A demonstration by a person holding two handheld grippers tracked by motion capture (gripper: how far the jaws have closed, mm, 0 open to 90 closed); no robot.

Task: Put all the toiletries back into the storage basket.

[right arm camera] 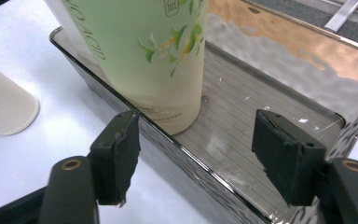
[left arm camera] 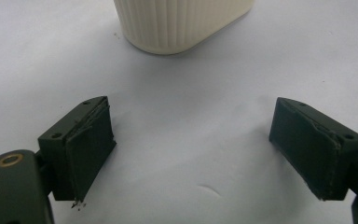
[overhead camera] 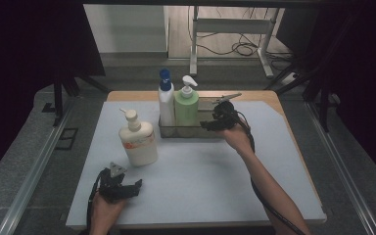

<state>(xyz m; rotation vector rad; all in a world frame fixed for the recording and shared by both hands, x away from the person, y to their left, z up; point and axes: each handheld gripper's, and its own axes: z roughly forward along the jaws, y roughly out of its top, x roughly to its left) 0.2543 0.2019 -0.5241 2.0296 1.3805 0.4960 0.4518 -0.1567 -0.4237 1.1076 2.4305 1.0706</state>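
Note:
A clear plastic tray (overhead camera: 210,131) stands at the back of the white mat. In it are a white bottle with a blue cap (overhead camera: 166,100) and a green pump bottle (overhead camera: 186,106). My right gripper (overhead camera: 206,125) hovers at the tray's front edge, just right of the green bottle, open with nothing between its pads. In the right gripper view the green bottle (right arm camera: 154,51) stands upright on the ribbed tray floor (right arm camera: 242,112) beyond my right gripper (right arm camera: 196,140). A cream pump bottle (overhead camera: 137,141) stands left of the tray. My left gripper (overhead camera: 133,187) rests open near the front left.
In the left gripper view the cream bottle's base (left arm camera: 182,23) is a short way ahead of my left gripper (left arm camera: 191,135), with bare white mat (left arm camera: 191,102) between. The tray's right half holds nothing. The wooden table edge (overhead camera: 254,95) runs behind the tray.

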